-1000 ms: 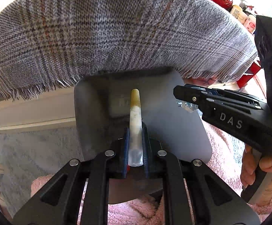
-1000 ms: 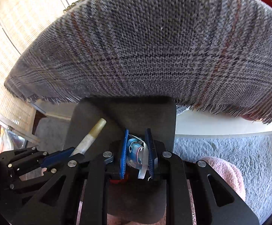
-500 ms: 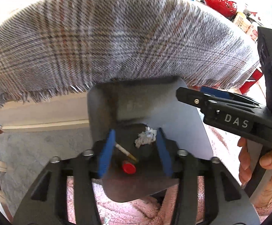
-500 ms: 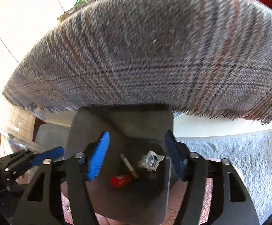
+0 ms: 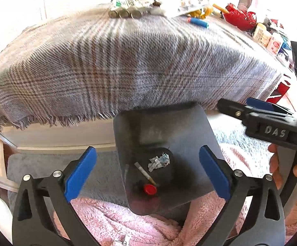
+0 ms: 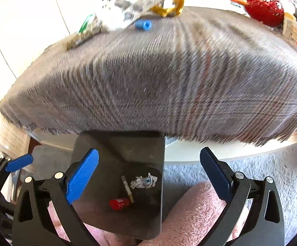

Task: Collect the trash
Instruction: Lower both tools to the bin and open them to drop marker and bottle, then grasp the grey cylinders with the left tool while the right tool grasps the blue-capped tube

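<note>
While both pairs of tongs hang over the dark bin (image 5: 189,135), my left tongs (image 5: 146,174) and right tongs (image 6: 148,174) are opening, their blue pads wide apart with nothing between them. Seen through the left tongs, the collected trash lies on the bin's floor: a crumpled paper scrap (image 5: 158,163) at 12 o'clock of the red cap (image 5: 150,189), and a cigarette-like stick (image 5: 145,174) slanting between them, its lower tip touching or just beside the cap. More litter sits at 12 o'clock on the plaid-covered surface (image 5: 128,69): a blue tube (image 5: 198,22), foil wrappers (image 5: 175,2) and a row of small cylinders (image 5: 125,13).

I judge this drop done and the next reach to lie across the cloth. Risks:
- The bin appears to rest on the pink fleece (image 5: 111,221) of my lap, a soft base; a knock from either tool could tip it and spill the pieces.
- The cloth's fringed edge (image 5: 70,121) overhangs the bin's far rim; a low pass may snag the fringe and drag the cloth.
- The right tongs sit at 3 o'clock of the left, near; a collision is possible.
</note>
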{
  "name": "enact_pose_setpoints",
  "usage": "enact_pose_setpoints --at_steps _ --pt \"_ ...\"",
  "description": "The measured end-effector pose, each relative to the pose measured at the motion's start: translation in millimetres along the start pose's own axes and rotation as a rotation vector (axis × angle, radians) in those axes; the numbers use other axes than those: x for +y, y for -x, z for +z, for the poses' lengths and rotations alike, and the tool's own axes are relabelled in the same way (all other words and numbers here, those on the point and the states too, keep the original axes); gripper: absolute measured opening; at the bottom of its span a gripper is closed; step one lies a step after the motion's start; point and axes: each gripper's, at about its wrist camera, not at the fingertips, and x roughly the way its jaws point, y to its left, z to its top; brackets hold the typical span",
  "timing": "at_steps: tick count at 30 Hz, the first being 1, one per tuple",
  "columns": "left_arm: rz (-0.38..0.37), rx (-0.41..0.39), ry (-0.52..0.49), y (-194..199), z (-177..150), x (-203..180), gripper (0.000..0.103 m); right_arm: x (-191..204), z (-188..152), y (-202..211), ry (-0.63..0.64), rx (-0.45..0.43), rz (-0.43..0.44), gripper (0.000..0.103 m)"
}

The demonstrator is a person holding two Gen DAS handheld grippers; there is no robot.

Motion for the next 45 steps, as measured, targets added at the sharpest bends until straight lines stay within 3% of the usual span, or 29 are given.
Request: enact_pose_setpoints --at_steps 13,24,30,35,40,45 --pt "0.019 -0.119 -0.009 29.7 37.9 8.3 0.095 0.4 47.4 49.1 0.027 -0.153 0.008 0.1" --pt "0.08 -0.195 -0.013 27.0 109.8 31.0 0.095 3.1 100.1 28.0 0.058 -0.221 0.011 0.098" --pt "0.069 -0.178 -0.016 3.7 133.7 32.8 0.095 5.8 119.6 1.4 0.084 -0.167 0.021 0.065" --pt "0.057 -0.158 -0.027 -15.9 148.2 32.0 0.095 9.1 125.5 -14.5 0.113 -0.146 0.012 0.047" --pt "0.056 -0.141 -0.031 -35.4 161.4 34.1 0.095 8.8 127.1 -21.7 0.118 -0.152 0.014 0.039" --pt "0.057 -0.133 -0.048 -52.7 173.4 36.8 0.095 9.1 134.4 -30.0 0.119 -0.166 0.027 0.021"
